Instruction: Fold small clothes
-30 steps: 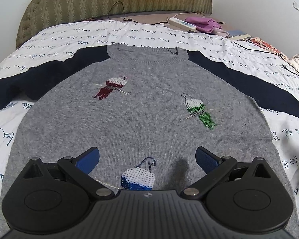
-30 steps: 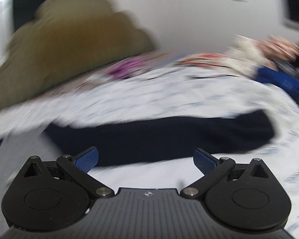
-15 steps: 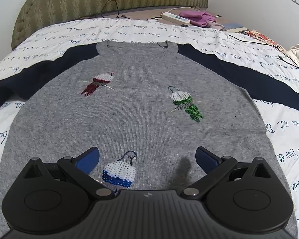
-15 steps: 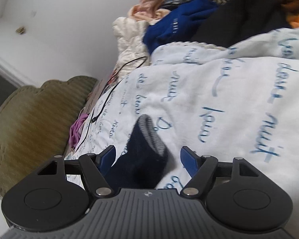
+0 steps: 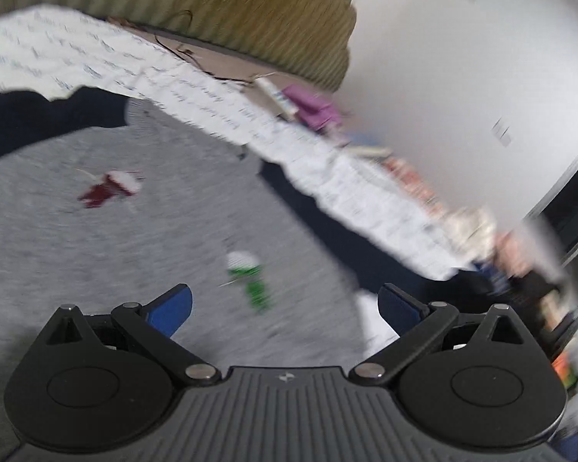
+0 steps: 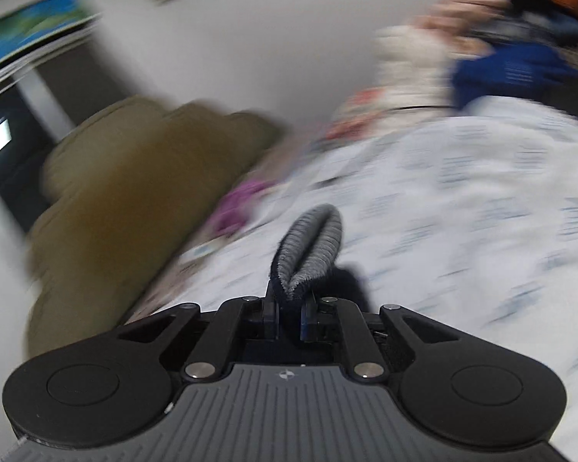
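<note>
A grey knit sweater (image 5: 96, 238) with navy sleeves lies flat on the white bedspread (image 5: 196, 88), with a red beaded motif (image 5: 110, 188) and a green one (image 5: 250, 277). My left gripper (image 5: 285, 306) is open and empty, hovering over the sweater's right part; the view is blurred and tilted. My right gripper (image 6: 289, 317) is shut on the grey ribbed cuff (image 6: 308, 246) of the navy right sleeve, and the cuff sticks up between the jaws above the bedspread (image 6: 481, 211).
An olive padded headboard (image 5: 212, 7) stands at the far end of the bed. A purple cloth (image 5: 312, 107) and a power strip lie near it. A pile of clothes (image 6: 501, 57) sits at the bed's right side.
My right gripper has closed on the sleeve cuff that lay between its open jaws. My left gripper has swung and tilted to the right over the sweater, still open.
</note>
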A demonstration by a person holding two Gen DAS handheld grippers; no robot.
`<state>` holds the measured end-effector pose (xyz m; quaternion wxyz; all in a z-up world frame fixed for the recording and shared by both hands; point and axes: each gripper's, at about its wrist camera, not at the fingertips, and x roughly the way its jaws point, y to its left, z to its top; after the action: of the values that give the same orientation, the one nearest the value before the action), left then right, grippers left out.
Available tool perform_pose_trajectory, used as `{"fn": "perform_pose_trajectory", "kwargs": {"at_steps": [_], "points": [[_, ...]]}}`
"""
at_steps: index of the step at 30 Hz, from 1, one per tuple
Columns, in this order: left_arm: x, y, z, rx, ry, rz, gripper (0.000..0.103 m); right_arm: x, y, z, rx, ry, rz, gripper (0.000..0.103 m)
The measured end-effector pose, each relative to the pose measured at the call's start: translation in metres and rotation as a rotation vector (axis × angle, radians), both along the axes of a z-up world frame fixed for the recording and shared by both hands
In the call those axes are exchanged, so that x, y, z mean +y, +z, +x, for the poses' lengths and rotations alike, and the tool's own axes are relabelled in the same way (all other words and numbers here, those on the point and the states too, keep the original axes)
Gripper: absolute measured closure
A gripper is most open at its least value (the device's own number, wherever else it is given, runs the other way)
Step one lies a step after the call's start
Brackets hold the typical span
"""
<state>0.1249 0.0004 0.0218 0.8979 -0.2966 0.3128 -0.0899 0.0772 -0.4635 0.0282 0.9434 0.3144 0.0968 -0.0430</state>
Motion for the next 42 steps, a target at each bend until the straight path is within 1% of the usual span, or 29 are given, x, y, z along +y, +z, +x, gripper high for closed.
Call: {"fn": "perform_pose_trajectory", "kwargs": {"at_steps": [2, 4, 5, 6, 7, 9, 10, 11, 12, 13, 14, 16, 19, 22, 24, 25, 26, 27, 28, 29, 30, 31, 32, 33, 35, 36, 37, 40, 42], "points": [[0.009, -0.002, 0.003, -0.015, 0.017, -0.072, 0.000, 0.050, 0.012, 0.007, -0.029, 0.124, -0.034, 0.089], [0.021, -0.010, 0.006, 0.014, 0.083, -0.157, 0.000, 0.097, 0.017, 0.014, -0.044, 0.253, -0.013, 0.089], [0.027, -0.012, 0.006, 0.025, 0.106, -0.213, 0.000, 0.121, 0.017, 0.018, -0.046, 0.317, -0.006, 0.089], [0.033, -0.015, 0.006, 0.027, 0.116, -0.268, 0.000, 0.144, 0.017, 0.021, -0.042, 0.374, -0.005, 0.089], [0.040, -0.017, 0.006, 0.028, 0.125, -0.304, 0.000, 0.166, 0.014, 0.024, -0.031, 0.421, -0.003, 0.089], [0.050, -0.021, 0.002, 0.033, 0.159, -0.349, 0.000, 0.210, 0.005, 0.028, 0.012, 0.517, -0.012, 0.088], [0.054, -0.023, 0.000, 0.033, 0.162, -0.361, 0.000, 0.230, -0.001, 0.029, 0.043, 0.569, -0.021, 0.082], [0.057, -0.027, 0.001, 0.038, 0.163, -0.363, 0.000, 0.247, -0.008, 0.029, 0.080, 0.606, -0.023, 0.065], [0.059, -0.031, 0.001, 0.050, 0.168, -0.360, 0.000, 0.262, -0.014, 0.028, 0.130, 0.640, -0.026, 0.055], [0.062, -0.035, 0.000, 0.064, 0.169, -0.358, 0.000, 0.272, -0.020, 0.025, 0.161, 0.666, -0.024, 0.038], [0.065, -0.041, 0.000, 0.082, 0.171, -0.357, 0.000, 0.275, -0.024, 0.018, 0.162, 0.663, -0.014, 0.037], [0.067, -0.052, -0.002, 0.115, 0.181, -0.363, 0.000, 0.268, -0.030, 0.001, 0.128, 0.622, 0.002, 0.037], [0.065, -0.063, -0.002, 0.123, 0.172, -0.369, 0.000, 0.248, -0.042, -0.026, 0.118, 0.522, 0.019, 0.039], [0.054, -0.064, 0.002, 0.113, 0.142, -0.361, 0.000, 0.234, -0.060, -0.045, 0.144, 0.453, 0.011, 0.040], [0.046, -0.065, 0.009, 0.129, 0.127, -0.353, 0.000, 0.224, -0.073, -0.046, 0.169, 0.435, 0.046, 0.038], [0.042, -0.066, 0.013, 0.140, 0.119, -0.359, 0.001, 0.222, -0.077, -0.045, 0.166, 0.430, 0.052, 0.036], [0.040, -0.067, 0.014, 0.145, 0.115, -0.361, 0.002, 0.220, -0.082, -0.042, 0.155, 0.432, 0.057, 0.035], [0.037, -0.067, 0.017, 0.151, 0.115, -0.350, 0.010, 0.217, -0.086, -0.040, 0.148, 0.432, 0.068, 0.035], [0.034, -0.067, 0.020, 0.156, 0.112, -0.335, 0.027, 0.216, -0.085, -0.041, 0.142, 0.431, 0.080, 0.034], [0.033, -0.068, 0.023, 0.162, 0.107, -0.321, 0.039, 0.213, -0.086, -0.041, 0.136, 0.433, 0.088, 0.033], [0.030, -0.071, 0.026, 0.184, 0.104, -0.301, 0.059, 0.212, -0.086, -0.042, 0.130, 0.437, 0.091, 0.032], [0.029, -0.074, 0.028, 0.213, 0.104, -0.282, 0.063, 0.210, -0.086, -0.042, 0.126, 0.441, 0.094, 0.031], [0.027, -0.076, 0.030, 0.223, 0.104, -0.273, 0.063, 0.209, -0.088, -0.037, 0.121, 0.446, 0.099, 0.030], [0.027, -0.077, 0.030, 0.221, 0.103, -0.272, 0.064, 0.210, -0.092, -0.039, 0.116, 0.451, 0.105, 0.029], [0.025, -0.075, 0.031, 0.211, 0.101, -0.237, 0.073, 0.208, -0.096, -0.036, 0.111, 0.454, 0.116, 0.029], [0.024, -0.073, 0.033, 0.209, 0.101, -0.209, 0.085, 0.208, -0.096, -0.036, 0.108, 0.456, 0.119, 0.029], [0.024, -0.070, 0.036, 0.206, 0.097, -0.176, 0.092, 0.208, -0.097, -0.036, 0.106, 0.458, 0.121, 0.028], [0.027, -0.061, 0.051, 0.216, 0.049, -0.129, 0.094, 0.208, -0.097, -0.036, 0.104, 0.462, 0.120, 0.027], [0.033, -0.052, 0.060, 0.211, 0.032, -0.067, 0.095, 0.208, -0.096, -0.036, 0.104, 0.463, 0.119, 0.027]]}}
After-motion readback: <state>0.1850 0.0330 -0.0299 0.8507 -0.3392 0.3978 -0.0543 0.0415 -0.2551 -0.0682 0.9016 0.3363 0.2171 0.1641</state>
